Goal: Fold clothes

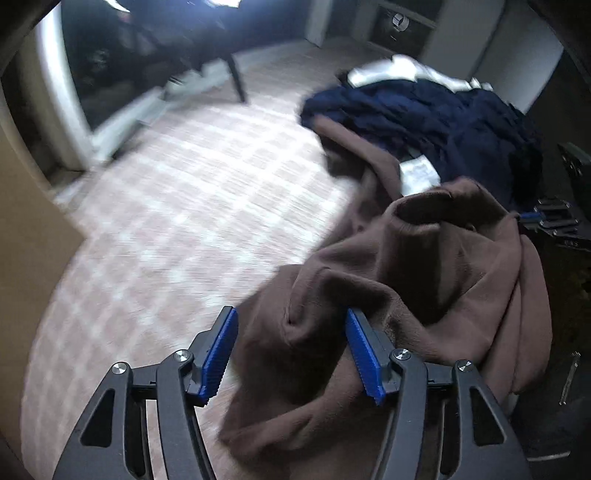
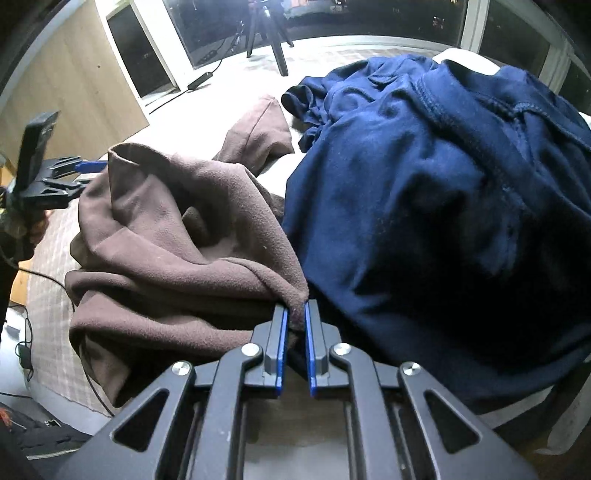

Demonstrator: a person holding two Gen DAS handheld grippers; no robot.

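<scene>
Garment in hand: brown fleece garment (image 2: 173,236), crumpled in soft folds across the left and centre of the right wrist view, and filling the lower right of the left wrist view.
Right gripper (image 2: 295,325): clenched on a bunched corner of the brown fleece, the blue pads nearly together with a pinch of cloth between them, at lower centre of its own frame.
Left gripper (image 1: 290,350): jaws spread wide, nothing pinched; a fold of the brown fleece lies between the blue pads (image 1: 218,354) and touches the right-hand one, while the left-hand pad hangs over bare rug.
Left gripper seen from the right wrist: at the far left edge of the frame, its tip against the upper edge of the fleece; whether it touches the cloth there, I cannot tell.
Second garment: navy blue garment (image 2: 436,192), heaped in the right half of the right wrist view, just beside the fleece and meeting it along the centre.
White cloth (image 1: 391,68): behind the navy heap, upper right of the left wrist view, blurred.
Surface: pale checked rug (image 1: 177,221) across the left and centre of the left wrist view.
Background: tripod (image 2: 271,33) at top centre of the right wrist view, before dark windows.
Sharpness: left wrist view is smeared; fine detail there is unclear.
</scene>
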